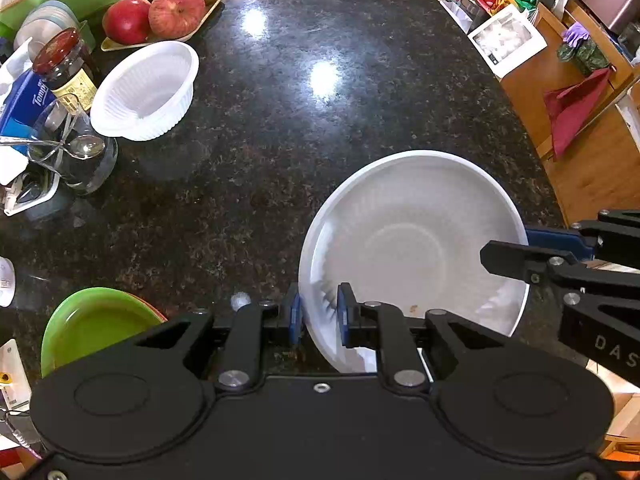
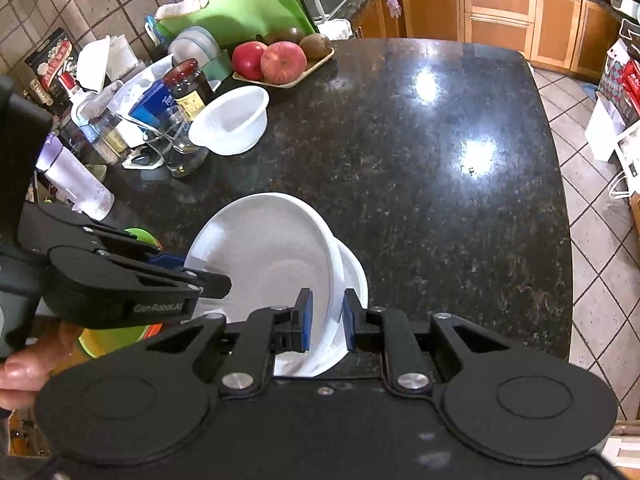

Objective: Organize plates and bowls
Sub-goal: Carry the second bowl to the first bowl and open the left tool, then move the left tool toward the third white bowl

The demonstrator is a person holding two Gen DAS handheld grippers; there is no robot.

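We are working over the dark granite counter (image 1: 320, 80), and we are placing everything against it. Near its front edge, we are holding a large white bowl (image 1: 412, 236) tilted up off the stone; in the right wrist view a second white rim (image 2: 356, 276) is showing just behind it, so another bowl is nesting or leaning against it, though we cannot tell which. Our left gripper (image 1: 318, 312) is pinching the bowl's near-left rim between its blue pads. Our right gripper (image 2: 326, 316) is straddling the opposite rim, its pads bracketing both white walls; we cannot tell whether they are actually pressing. At the counter's front-left corner, green plates (image 1: 92, 324) are sitting stacked. Toward the counter's far-left side, a smaller ribbed white bowl (image 1: 146, 90) is resting upright. Behind it, a tray of apples (image 1: 160, 12) is lying at the far-left edge.
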